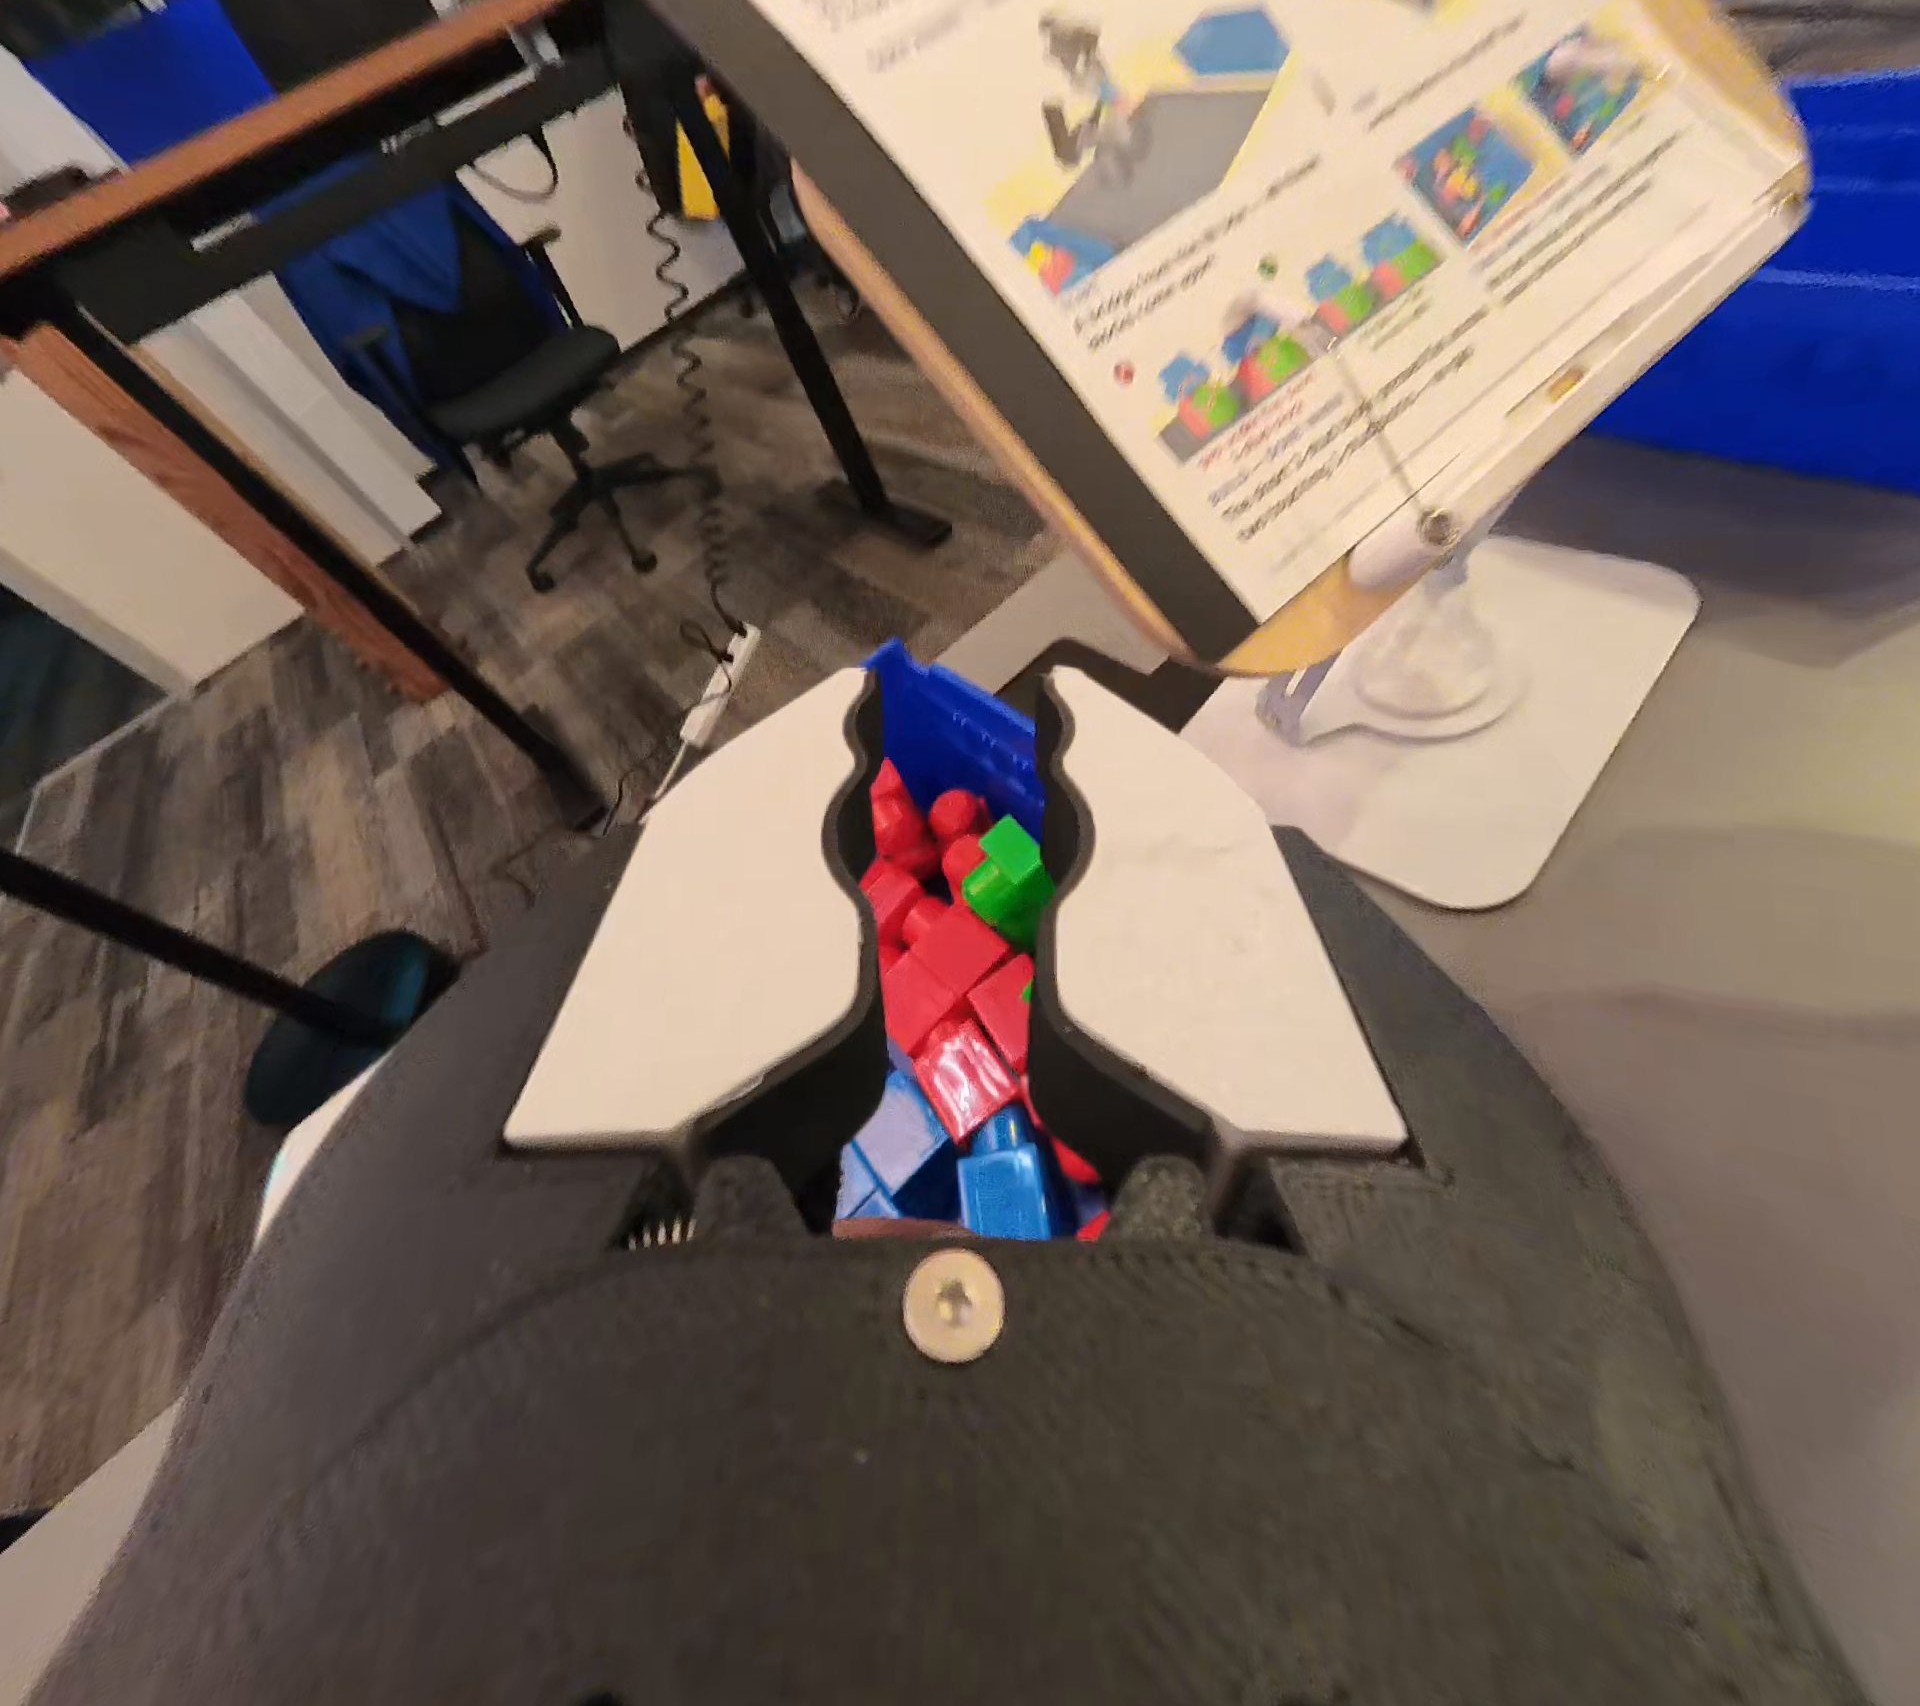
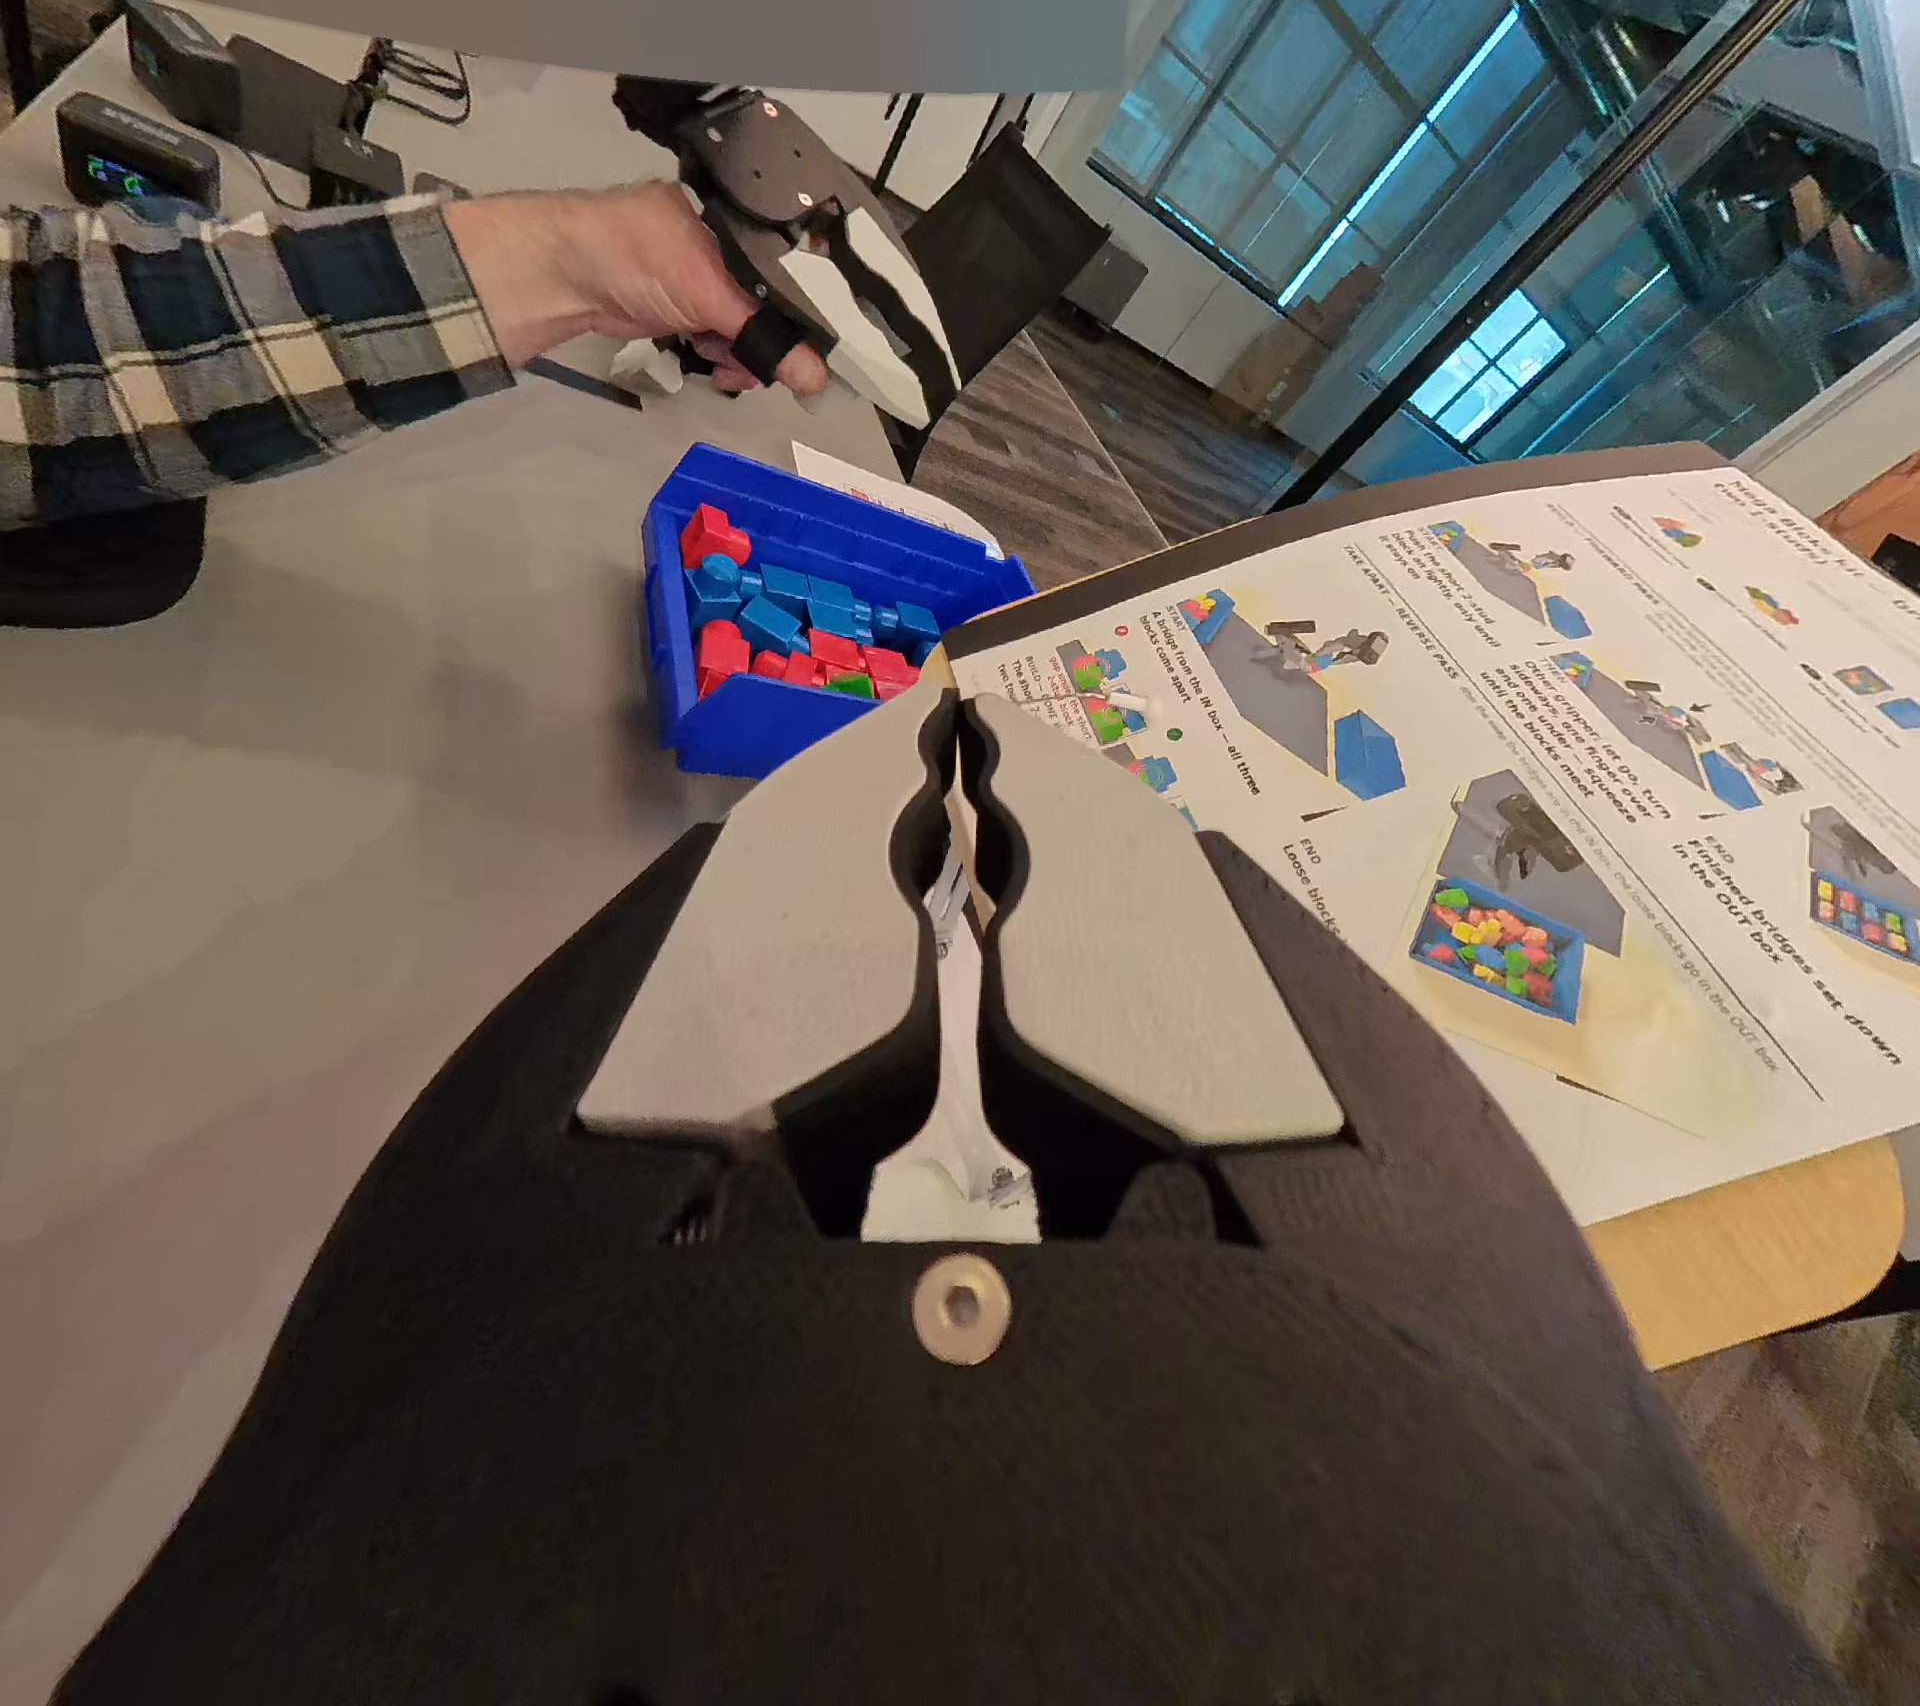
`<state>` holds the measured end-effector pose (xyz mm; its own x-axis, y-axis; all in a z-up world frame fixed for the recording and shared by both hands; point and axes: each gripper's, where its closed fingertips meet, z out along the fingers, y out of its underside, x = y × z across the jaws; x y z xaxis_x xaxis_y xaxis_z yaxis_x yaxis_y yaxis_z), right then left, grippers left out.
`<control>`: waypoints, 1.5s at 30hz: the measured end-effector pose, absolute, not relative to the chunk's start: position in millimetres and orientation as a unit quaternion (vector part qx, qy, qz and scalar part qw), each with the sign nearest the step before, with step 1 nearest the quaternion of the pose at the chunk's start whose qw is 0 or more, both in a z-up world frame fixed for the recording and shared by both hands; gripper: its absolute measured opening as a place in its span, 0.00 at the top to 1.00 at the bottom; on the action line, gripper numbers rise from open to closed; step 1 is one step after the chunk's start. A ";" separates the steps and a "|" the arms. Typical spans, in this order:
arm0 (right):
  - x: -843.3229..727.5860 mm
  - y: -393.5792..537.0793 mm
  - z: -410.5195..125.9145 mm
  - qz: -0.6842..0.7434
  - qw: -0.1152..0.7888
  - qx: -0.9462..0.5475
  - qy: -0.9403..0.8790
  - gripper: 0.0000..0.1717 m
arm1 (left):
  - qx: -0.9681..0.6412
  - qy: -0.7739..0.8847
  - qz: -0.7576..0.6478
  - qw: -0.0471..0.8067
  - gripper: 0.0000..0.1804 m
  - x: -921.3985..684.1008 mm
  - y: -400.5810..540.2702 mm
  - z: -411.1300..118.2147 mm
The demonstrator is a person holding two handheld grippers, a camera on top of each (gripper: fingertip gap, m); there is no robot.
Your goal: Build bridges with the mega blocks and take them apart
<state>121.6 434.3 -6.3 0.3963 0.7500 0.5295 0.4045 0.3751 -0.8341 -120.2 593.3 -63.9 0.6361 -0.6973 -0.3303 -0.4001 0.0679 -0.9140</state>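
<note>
Grey table (image 2: pixel 312 825): we see loose blocks (image 2: pixel 800 628) in blue bin (image 2: pixel 727 731), no bridge built. Left gripper (image 1: pixel 956 700) parted, empty; right gripper (image 2: pixel 961 706) closed, empty.

Motion-blurred instruction sheet (image 1: pixel 1288 129); blue bin (image 1: pixel 940 726) of blocks largely hidden behind the fingers (image 1: pixel 727 918).
</note>
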 end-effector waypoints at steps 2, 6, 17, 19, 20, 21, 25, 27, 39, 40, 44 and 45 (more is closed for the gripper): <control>124.1 437.1 -11.6 0.125 0.628 -0.550 -0.536 1.00 | -0.686 0.414 -0.108 0.589 0.85 -120.0 602.5 -77.6; 131.7 444.5 -21.2 0.106 0.614 -0.570 -0.536 1.00 | -0.727 0.424 -0.072 0.535 0.82 -121.2 626.5 -112.5; 146.6 457.6 -33.0 0.113 0.602 -0.591 -0.525 1.00 | -0.822 0.410 -0.101 0.383 0.73 -84.7 683.9 -221.6; 147.5 460.2 -36.0 0.113 0.599 -0.595 -0.524 1.00 | -0.833 0.402 -0.104 0.366 0.69 -80.3 688.8 -234.8; 147.5 460.9 -36.6 0.115 0.598 -0.596 -0.523 1.00 | -0.841 0.401 -0.099 0.350 0.66 -80.1 690.2 -242.9; 147.1 461.2 -37.0 0.117 0.598 -0.596 -0.523 1.00 | -0.849 0.399 -0.094 0.333 0.64 -80.6 690.5 -250.4; 144.4 460.7 -39.0 0.115 0.594 -0.596 -0.528 1.00 | -0.869 0.392 -0.088 0.289 0.68 -81.0 691.8 -272.9; 142.7 459.9 -39.3 0.115 0.592 -0.595 -0.531 1.00 | -0.866 0.391 -0.100 0.295 0.75 -77.0 692.2 -273.6; 132.1 454.8 -34.9 0.144 0.596 -0.582 -0.534 1.00 | -0.762 0.319 -0.326 0.459 0.78 -102.0 680.1 -155.2; 129.7 454.5 -35.7 0.145 0.594 -0.582 -0.536 1.00 | -0.753 0.317 -0.345 0.462 0.78 -103.1 676.4 -148.3; 120.0 455.6 -35.2 0.148 0.597 -0.580 -0.534 0.97 | -0.710 0.334 -0.379 0.491 0.78 -99.2 658.7 -114.0; 117.9 456.2 -36.2 0.149 0.596 -0.580 -0.535 0.95 | -0.704 0.340 -0.373 0.499 0.77 -97.9 654.5 -106.3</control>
